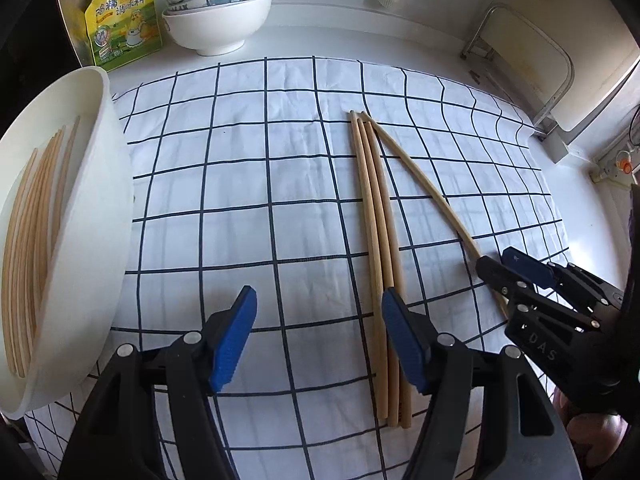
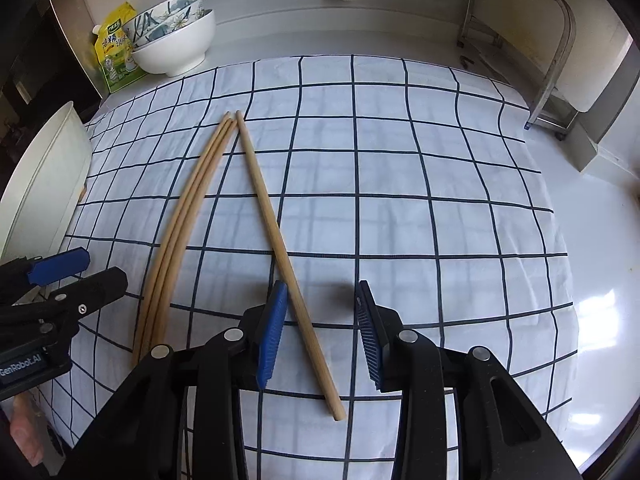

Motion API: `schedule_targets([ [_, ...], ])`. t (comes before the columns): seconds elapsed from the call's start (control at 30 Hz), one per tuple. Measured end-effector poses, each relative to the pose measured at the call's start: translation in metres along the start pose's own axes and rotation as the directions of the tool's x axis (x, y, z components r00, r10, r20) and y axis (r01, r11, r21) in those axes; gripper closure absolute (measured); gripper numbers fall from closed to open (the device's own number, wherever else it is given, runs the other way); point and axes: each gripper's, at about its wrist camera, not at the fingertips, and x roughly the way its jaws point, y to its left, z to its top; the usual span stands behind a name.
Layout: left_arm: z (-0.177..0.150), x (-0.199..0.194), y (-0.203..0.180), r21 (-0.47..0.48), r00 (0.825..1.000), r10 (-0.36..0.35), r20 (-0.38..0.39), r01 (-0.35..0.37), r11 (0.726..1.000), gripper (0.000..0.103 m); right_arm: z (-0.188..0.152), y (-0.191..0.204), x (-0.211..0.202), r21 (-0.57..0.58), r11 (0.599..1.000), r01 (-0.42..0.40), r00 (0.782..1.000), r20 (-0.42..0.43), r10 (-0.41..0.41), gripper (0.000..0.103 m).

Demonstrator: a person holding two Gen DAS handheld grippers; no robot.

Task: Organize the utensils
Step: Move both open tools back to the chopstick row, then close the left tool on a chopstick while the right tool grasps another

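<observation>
On your desk (image 2: 592,280) a cloth (image 1: 248,184) is spread, and four chopsticks lie on it. Three chopsticks (image 1: 378,240) lie side by side, touching; the fourth chopstick (image 2: 280,248) lies to their right, meeting them at the far tips and splaying away nearer you. A tub (image 1: 92,240) with more chopsticks (image 1: 28,248) in it stands at the cloth's left edge. Behind the cloth, far left, stacked bowls (image 1: 218,20) stand right of a pouch (image 1: 120,20); a rack (image 2: 548,60) stands far right.
</observation>
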Motion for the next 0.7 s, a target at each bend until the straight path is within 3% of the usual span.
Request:
schedule_targets([
  [0.43, 0.002, 0.018, -0.015, 0.065, 0.996, 0.092, 0.007, -0.092, 0.994, 0.039, 0.002, 0.002, -0.003, -0.008, 0.998, -0.069, 0.997, 0.018, 0.069, 0.067],
  [0.7, 0.007, 0.021, -0.009, 0.033, 0.991, 0.132, 0.026, -0.133, 0.991, 0.038, 0.008, 0.003, 0.004, -0.05, 0.997, -0.061, 0.998, 0.01, 0.061, 0.067],
])
